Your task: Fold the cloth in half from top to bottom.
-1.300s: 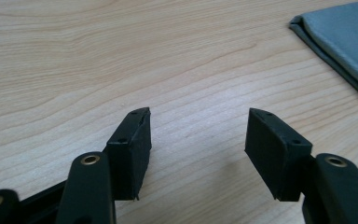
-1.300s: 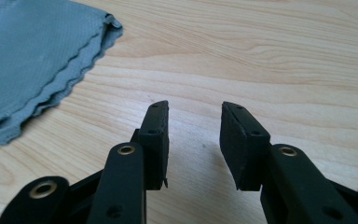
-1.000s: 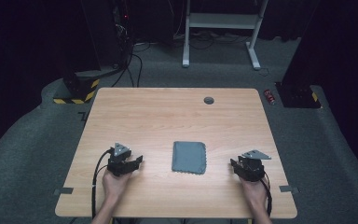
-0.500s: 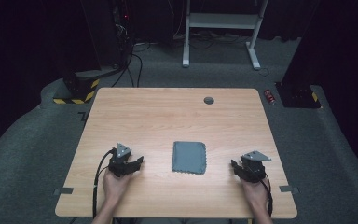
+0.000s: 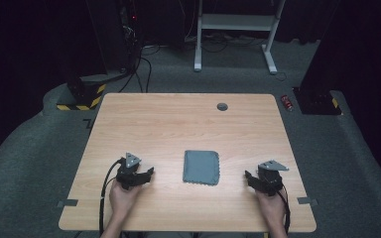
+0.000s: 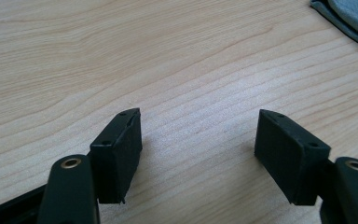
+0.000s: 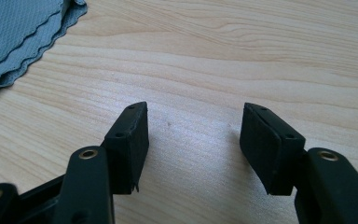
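Observation:
A folded grey cloth (image 5: 201,167) lies flat on the wooden table (image 5: 178,124), midway between my two hands. Its scalloped edge shows at the top right of the left gripper view (image 6: 354,18) and at the top left of the right gripper view (image 7: 18,32). My left gripper (image 5: 140,177) rests low on the table left of the cloth, open, its jaws having just been opening with bare wood between them (image 6: 198,135). My right gripper (image 5: 258,182) rests right of the cloth, also open, jaws just widened, nothing between them (image 7: 193,130).
A small dark round disc (image 5: 222,106) sits near the table's far edge. Beyond the table stand a white desk frame (image 5: 233,29) and black equipment with cables on the floor. A red object (image 5: 287,103) lies on the carpet off the far right corner.
Both hands stay where they were beside the cloth. The cloth has not moved.

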### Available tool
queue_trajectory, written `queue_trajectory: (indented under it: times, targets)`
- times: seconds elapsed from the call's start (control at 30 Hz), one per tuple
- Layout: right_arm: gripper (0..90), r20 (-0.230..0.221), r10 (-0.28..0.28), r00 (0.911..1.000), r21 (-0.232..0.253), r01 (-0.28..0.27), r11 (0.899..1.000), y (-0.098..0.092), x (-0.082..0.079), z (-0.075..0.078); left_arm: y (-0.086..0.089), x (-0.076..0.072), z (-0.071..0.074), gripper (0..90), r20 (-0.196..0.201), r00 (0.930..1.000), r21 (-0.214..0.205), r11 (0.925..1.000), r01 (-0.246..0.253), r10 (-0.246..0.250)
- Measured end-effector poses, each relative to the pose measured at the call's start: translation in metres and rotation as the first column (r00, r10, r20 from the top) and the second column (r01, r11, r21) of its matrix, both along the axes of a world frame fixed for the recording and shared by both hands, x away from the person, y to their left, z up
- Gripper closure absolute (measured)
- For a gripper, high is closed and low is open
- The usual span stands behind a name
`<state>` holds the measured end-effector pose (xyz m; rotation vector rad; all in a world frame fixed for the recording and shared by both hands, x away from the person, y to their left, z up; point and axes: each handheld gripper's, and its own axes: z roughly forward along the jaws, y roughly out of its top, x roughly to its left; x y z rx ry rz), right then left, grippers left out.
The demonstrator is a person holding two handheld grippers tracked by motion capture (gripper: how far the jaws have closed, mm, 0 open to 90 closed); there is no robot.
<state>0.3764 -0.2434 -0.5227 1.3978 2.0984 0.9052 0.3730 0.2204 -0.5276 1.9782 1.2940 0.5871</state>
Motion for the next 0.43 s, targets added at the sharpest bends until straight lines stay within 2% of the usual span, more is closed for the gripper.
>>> queue_trajectory:
  times: [0.43]
  targets:
    - [39.4,-0.004,0.004,1.0,0.001,-0.004,1.0,0.0004,0.0,-0.0001,-0.0003,0.0,-0.0001,31.9,0.001,1.0,-0.002,1.0,-0.002,0.002]
